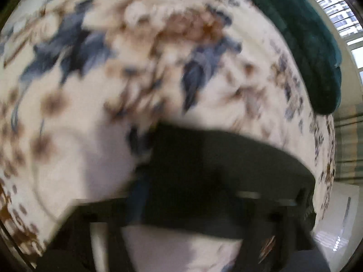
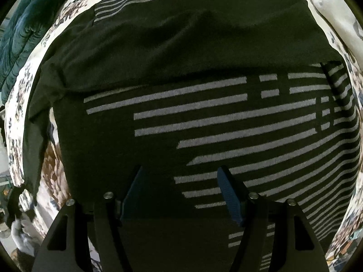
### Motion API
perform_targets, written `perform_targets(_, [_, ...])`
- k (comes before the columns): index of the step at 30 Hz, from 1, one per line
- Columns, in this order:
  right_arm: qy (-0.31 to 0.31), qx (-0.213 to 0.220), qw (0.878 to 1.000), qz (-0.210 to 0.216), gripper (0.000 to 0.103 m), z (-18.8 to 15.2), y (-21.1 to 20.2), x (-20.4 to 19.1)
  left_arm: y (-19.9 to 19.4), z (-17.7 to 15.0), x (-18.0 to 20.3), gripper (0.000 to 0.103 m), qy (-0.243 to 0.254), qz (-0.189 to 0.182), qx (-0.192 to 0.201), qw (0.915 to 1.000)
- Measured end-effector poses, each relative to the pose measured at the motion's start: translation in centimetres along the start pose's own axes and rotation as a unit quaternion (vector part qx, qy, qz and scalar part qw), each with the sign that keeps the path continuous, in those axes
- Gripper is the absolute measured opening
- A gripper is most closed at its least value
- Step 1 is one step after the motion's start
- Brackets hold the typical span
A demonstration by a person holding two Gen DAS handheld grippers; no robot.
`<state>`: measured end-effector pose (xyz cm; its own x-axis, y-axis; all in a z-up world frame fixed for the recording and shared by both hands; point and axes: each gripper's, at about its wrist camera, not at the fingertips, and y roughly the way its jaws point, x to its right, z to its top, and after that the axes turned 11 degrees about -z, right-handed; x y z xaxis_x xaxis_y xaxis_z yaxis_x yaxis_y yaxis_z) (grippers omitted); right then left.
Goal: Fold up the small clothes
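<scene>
A dark garment with grey stripes (image 2: 204,117) lies spread on a floral bedspread (image 2: 20,104); its plain upper part is folded over the striped part. My right gripper (image 2: 181,174) hovers low over the garment's near edge, its blue-padded fingers (image 2: 229,195) apart with nothing between them. In the blurred left wrist view, a dark piece of cloth (image 1: 226,170) hangs across my left gripper (image 1: 181,204) and hides its fingertips, over the floral bedspread (image 1: 113,68).
A dark green quilt (image 1: 306,45) lies bunched at the bed's far edge and shows in the right wrist view (image 2: 20,29) at upper left. A window (image 1: 335,6) is at the upper right. Small items (image 2: 13,226) sit on the floor, lower left.
</scene>
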<state>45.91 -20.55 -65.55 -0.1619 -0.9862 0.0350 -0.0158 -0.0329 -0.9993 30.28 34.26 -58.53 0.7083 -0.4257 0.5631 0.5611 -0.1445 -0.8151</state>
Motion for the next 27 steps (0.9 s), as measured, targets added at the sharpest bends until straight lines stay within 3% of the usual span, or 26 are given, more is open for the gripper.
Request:
perform_targets(3, [0.006, 0.003, 1.000, 0.002, 0.069, -0.2, -0.6, -1.1, -0.3, 0.4, 3.4, 0.006, 0.040, 0.000, 0.014, 0.9991])
perform_targets(6, [0.019, 0.010, 1.000, 0.006, 0.069, -0.3, -1.4, 0.6, -0.7, -0.5, 9.2, 0.006, 0.129, 0.005, 0.021, 0.9914])
perform_targets(8, [0.032, 0.015, 0.999, 0.010, 0.069, -0.2, -2.2, 2.3, -1.2, -2.1, 14.3, 0.006, 0.184, -0.006, 0.022, 0.9827])
perform_targets(12, [0.053, 0.023, 0.998, 0.017, 0.069, 0.4, -3.5, 5.8, -1.0, -7.5, 25.1, 0.006, 0.267, -0.068, -0.006, 0.9613])
perform_targets(15, [0.071, 0.036, 0.997, 0.018, 0.069, 2.0, -4.6, 8.3, 0.3, -13.9, 33.9, 0.006, 0.320, -0.130, -0.045, 0.9374])
perform_targets(16, [0.077, 0.042, 0.996, 0.017, 0.069, 2.9, -5.1, 9.3, 1.0, -17.2, 37.3, 0.006, 0.339, -0.159, -0.070, 0.9246])
perform_targets(18, [0.091, 0.050, 0.995, 0.013, 0.069, 4.1, -5.8, 10.7, 1.9, -21.9, 41.5, 0.006, 0.365, -0.186, -0.101, 0.9067])
perform_targets(20, [0.105, 0.056, 0.993, 0.006, 0.068, 4.4, -6.3, 13.5, 3.0, -27.3, 45.7, 0.006, 0.394, -0.214, -0.143, 0.8825])
perform_targets(23, [0.125, 0.056, 0.991, -0.005, 0.069, 4.5, -6.8, 17.7, 4.0, -33.2, 49.1, 0.011, 0.430, -0.224, -0.182, 0.8555])
perform_targets(25, [0.136, 0.056, 0.989, -0.006, 0.069, 4.3, -6.8, 19.7, 4.2, -35.3, 50.0, 0.022, 0.452, -0.221, -0.193, 0.8427])
perform_targets(27, [0.146, 0.055, 0.988, 0.000, 0.069, 4.9, -6.9, 20.7, 3.4, -35.3, 49.4, 0.046, 0.467, -0.227, -0.176, 0.8368])
